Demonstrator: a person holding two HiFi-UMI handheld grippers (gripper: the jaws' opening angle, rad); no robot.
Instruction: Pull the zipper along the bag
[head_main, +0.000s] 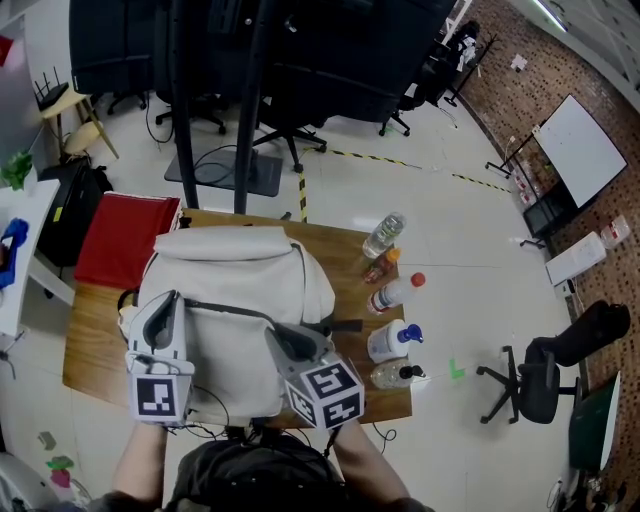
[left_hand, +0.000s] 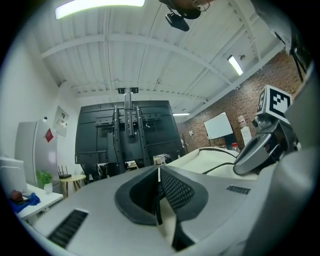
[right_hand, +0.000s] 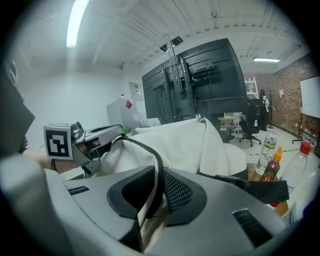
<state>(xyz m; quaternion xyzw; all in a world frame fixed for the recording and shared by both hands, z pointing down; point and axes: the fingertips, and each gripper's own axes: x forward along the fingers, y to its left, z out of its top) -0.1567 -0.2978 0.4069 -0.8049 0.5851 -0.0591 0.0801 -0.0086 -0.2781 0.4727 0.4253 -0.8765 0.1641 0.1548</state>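
Head view: see the white bag (head_main: 240, 290) lying on the table (head_main: 345, 250), close in front.

Left gripper view: with the left gripper (left_hand: 159, 192) pinched on bag cloth, hold tight.

Right gripper view: with the right gripper (right_hand: 159, 195) nipping the dark zipper (right_hand: 145, 148), pull slow and straight.

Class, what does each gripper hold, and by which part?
Both hold the white bag: the left gripper pinches a fold of its fabric, the right gripper clamps its dark zipper line.

Head view: from above, steeply down on table (head_main: 92, 342), bag (head_main: 240, 285) at centre. Left gripper view: close along own jaws, level — right gripper (left_hand: 247, 159) at 3 o'clock. Right gripper view: close, tilted down over bag — left gripper (right_hand: 107, 136) at 9 o'clock. All three share the bag.
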